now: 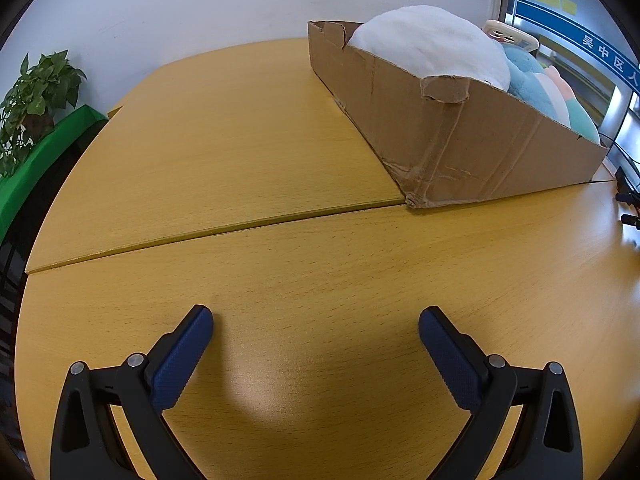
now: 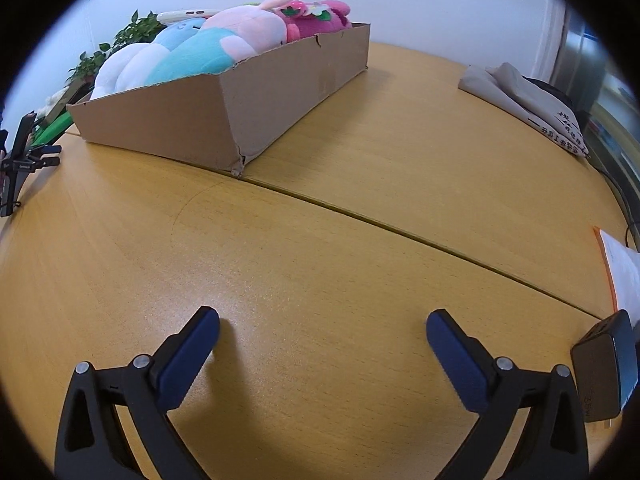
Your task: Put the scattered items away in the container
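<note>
A shallow cardboard box (image 1: 460,140) stands on the yellow wooden table (image 1: 240,160), at the upper right of the left wrist view. It holds a white plush (image 1: 432,44) and a blue and pink plush (image 1: 544,84). From the right wrist the same cardboard box (image 2: 248,104) sits upper left, filled with a white plush (image 2: 120,68), a blue and pink plush (image 2: 216,44) and a magenta plush (image 2: 320,20). My left gripper (image 1: 316,320) is open over bare table, well short of the box. My right gripper (image 2: 323,322) is open too, with nothing between its fingers.
A potted plant (image 1: 36,100) on a green ledge stands past the table's left edge. A folded grey cloth bag (image 2: 528,104) lies at the far right. A paper with an orange edge (image 2: 624,276) and a dark small box (image 2: 604,372) sit near the right gripper. A black clamp stand (image 2: 20,160) is at the left.
</note>
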